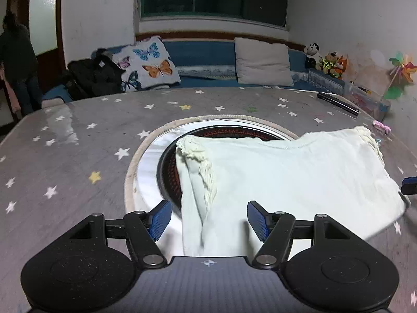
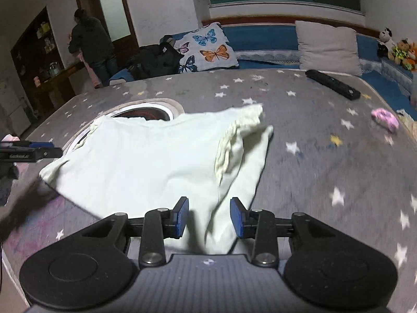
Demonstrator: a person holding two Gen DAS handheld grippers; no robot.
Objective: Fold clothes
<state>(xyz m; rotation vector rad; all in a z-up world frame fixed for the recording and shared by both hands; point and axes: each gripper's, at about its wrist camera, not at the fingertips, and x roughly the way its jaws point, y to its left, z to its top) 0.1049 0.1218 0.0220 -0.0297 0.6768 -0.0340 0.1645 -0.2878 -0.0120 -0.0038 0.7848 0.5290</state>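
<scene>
A pale cream garment (image 1: pixel 286 172) with lace-trimmed sleeves lies flat on the grey star-patterned table (image 1: pixel 78 143), partly over a round metal inset (image 1: pixel 148 161). My left gripper (image 1: pixel 209 219) is open, its blue pads either side of the garment's near left edge. In the right wrist view the same garment (image 2: pixel 146 161) lies with its right sleeve folded inward. My right gripper (image 2: pixel 209 216) is open, straddling the garment's near right corner. The left gripper's tip (image 2: pixel 39 148) shows at the left edge of the right wrist view.
A black remote (image 2: pixel 333 84) and a pink object (image 2: pixel 385 120) lie on the table's far right. Behind are a blue sofa (image 1: pixel 208 52) with a butterfly pillow (image 1: pixel 148 64), a grey pillow (image 1: pixel 263 61), a black bag (image 1: pixel 93 77), plush toys (image 1: pixel 325 61). A person (image 2: pixel 91 44) stands back left.
</scene>
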